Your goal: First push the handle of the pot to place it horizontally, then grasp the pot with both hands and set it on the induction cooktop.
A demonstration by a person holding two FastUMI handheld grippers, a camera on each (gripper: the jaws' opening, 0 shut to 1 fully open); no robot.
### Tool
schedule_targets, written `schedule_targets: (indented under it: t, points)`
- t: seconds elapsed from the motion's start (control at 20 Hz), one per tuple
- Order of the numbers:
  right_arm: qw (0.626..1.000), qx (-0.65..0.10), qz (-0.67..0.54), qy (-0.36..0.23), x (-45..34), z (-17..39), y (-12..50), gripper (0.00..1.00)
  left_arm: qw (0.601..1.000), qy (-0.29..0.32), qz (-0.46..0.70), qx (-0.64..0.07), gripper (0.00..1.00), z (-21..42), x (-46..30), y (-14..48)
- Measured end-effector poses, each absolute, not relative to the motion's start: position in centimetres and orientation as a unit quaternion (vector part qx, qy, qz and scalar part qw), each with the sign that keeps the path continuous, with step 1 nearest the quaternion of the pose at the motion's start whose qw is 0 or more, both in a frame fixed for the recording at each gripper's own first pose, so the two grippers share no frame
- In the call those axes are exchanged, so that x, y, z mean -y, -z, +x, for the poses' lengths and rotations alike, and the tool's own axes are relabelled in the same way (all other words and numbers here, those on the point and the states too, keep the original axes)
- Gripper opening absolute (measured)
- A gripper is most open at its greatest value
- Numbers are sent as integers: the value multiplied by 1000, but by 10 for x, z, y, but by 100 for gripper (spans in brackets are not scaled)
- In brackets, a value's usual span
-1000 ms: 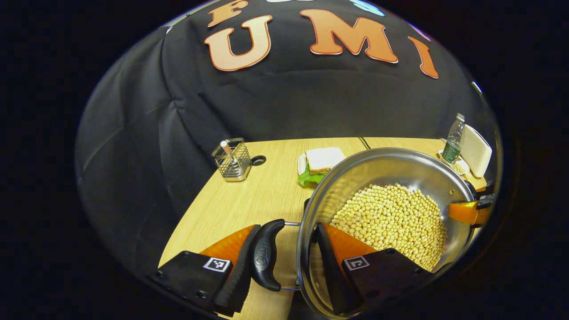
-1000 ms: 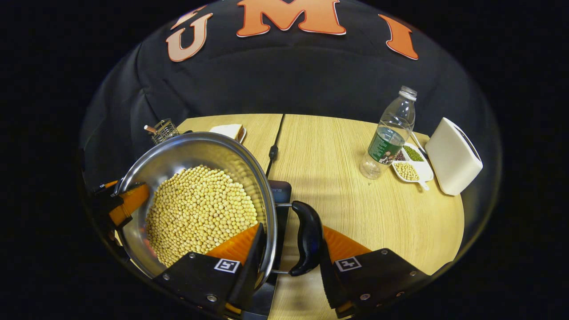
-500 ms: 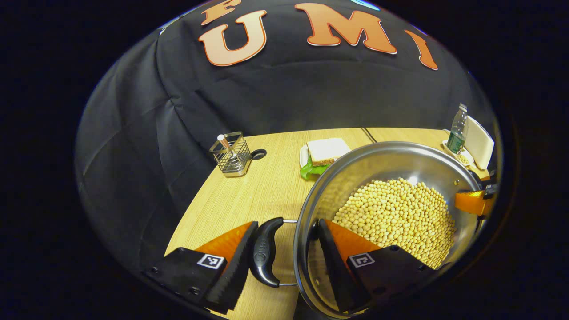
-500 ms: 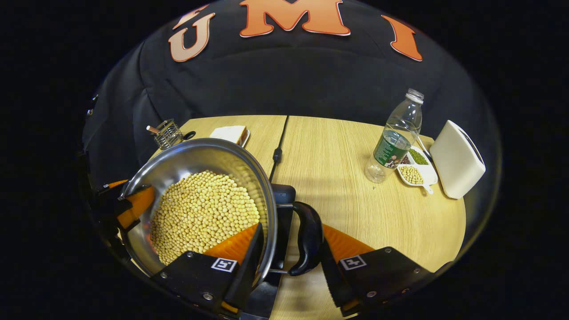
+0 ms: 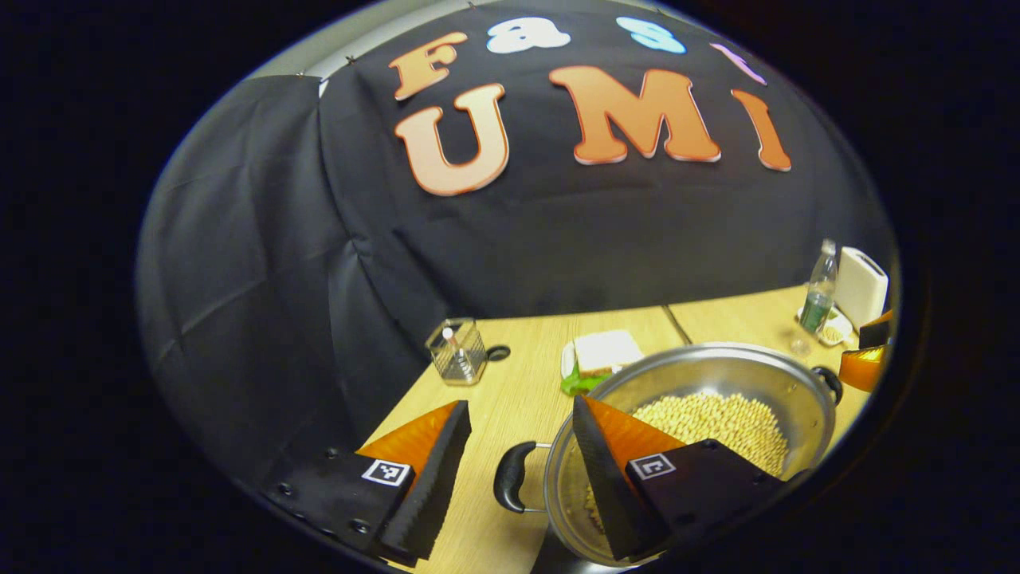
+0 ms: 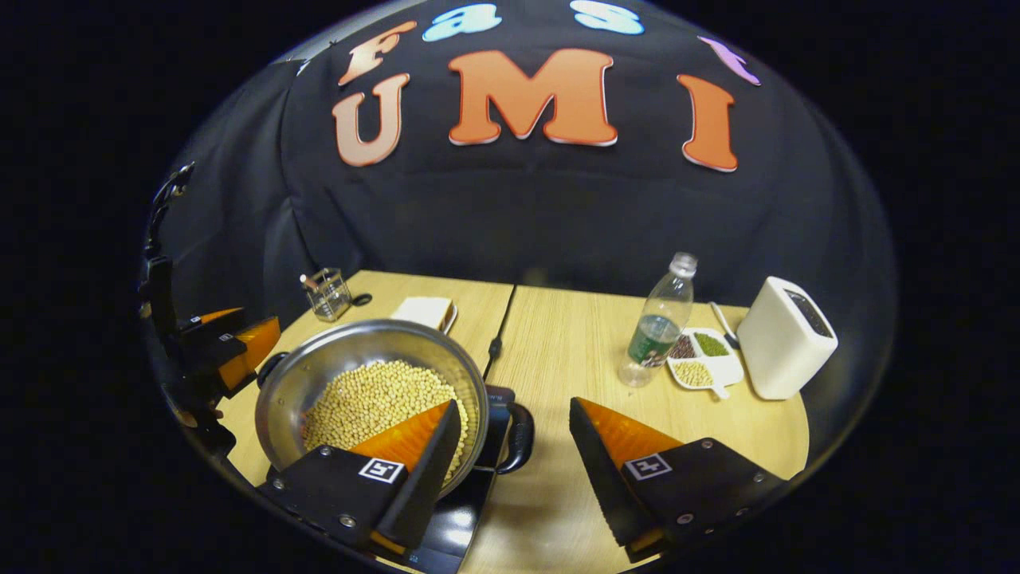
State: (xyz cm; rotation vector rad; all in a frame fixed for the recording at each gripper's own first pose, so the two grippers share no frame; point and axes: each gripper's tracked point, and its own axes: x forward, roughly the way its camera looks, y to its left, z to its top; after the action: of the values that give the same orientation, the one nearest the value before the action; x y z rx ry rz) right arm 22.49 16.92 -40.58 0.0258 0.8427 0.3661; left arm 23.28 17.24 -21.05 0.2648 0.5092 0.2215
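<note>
Two black loop handles stick out level from a round stainless-steel pot [image 6: 370, 383] heaped with pale yellow beans, which sits on the glossy black induction cooktop [image 6: 458, 522] on the table [image 6: 574, 351]. Loaded like that it is probably heavy, with slick, rigid walls, so the handles are the places to grip. Above the pot's left handle [image 5: 510, 477] the left claw [image 5: 518, 426] gapes wide, holding nothing; above its right handle [image 6: 519, 437] the right claw [image 6: 514, 414] does likewise.

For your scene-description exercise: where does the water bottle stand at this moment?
In the right gripper view, the water bottle stands upright on the table's right half, beside the divided snack dish.
</note>
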Motion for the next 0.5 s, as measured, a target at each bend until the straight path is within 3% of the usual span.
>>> schedule_targets:
  t: [0.3,0.35,0.45,0.5]
  points:
    - [954,-262,13,-144,-100,237,291,85,981,-97,112,-124,87,221,-124,91]
    - [961,-241,13,-137,-87,236,274,85,985,-90,101,-109,82,217,-111,72]
    - [972,-198,16,-123,-61,234,237,85,990,-72,84,-82,94,208,-88,42]
    - [977,-179,18,-118,-47,232,220,85,993,-61,79,-67,94,203,-78,28]
